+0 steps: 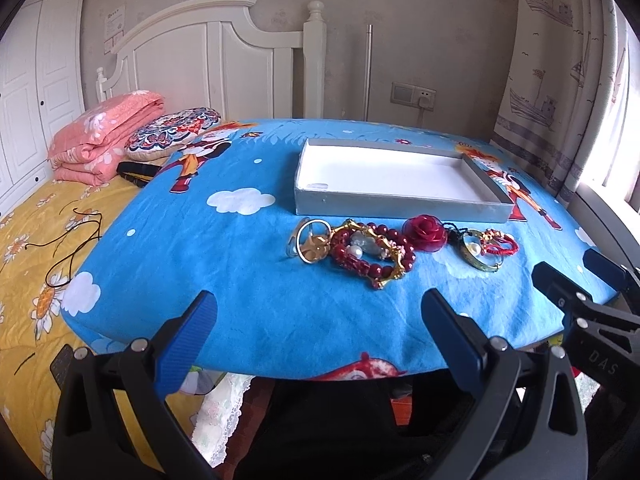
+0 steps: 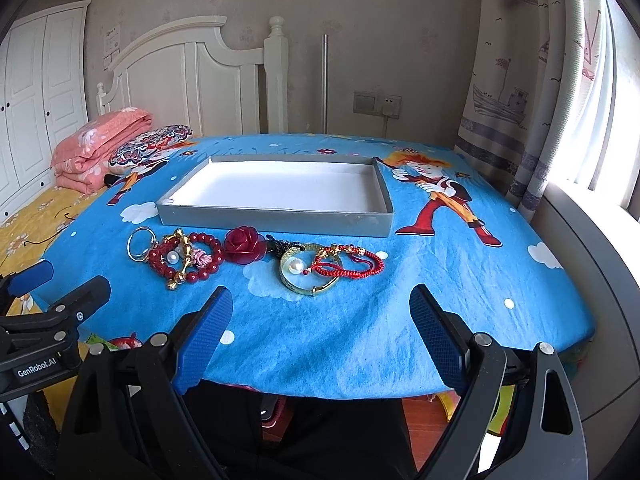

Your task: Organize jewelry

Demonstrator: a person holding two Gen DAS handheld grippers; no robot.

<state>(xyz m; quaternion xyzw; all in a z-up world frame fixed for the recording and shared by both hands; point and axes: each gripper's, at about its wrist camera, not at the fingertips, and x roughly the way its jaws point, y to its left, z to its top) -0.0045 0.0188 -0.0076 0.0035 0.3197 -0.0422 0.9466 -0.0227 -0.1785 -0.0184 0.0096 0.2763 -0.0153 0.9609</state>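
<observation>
1. My left gripper (image 1: pixel 320 320) & right gripper (image 2: pixel 322 320): both spread wide, nothing held, at table's near edge.
2. Jewelry row, incl. red bead bracelet (image 2: pixel 186 260) & rose (image 2: pixel 242 243), lies on blue cloth (image 2: pixel 460 300) just in front of gray tray (image 2: pixel 276 222).

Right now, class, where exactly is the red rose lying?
In both views the red rose lies on the blue cloth, just in front of the grey tray's near wall, between the red bead bracelet to its left and the gold bangle to its right.
</observation>
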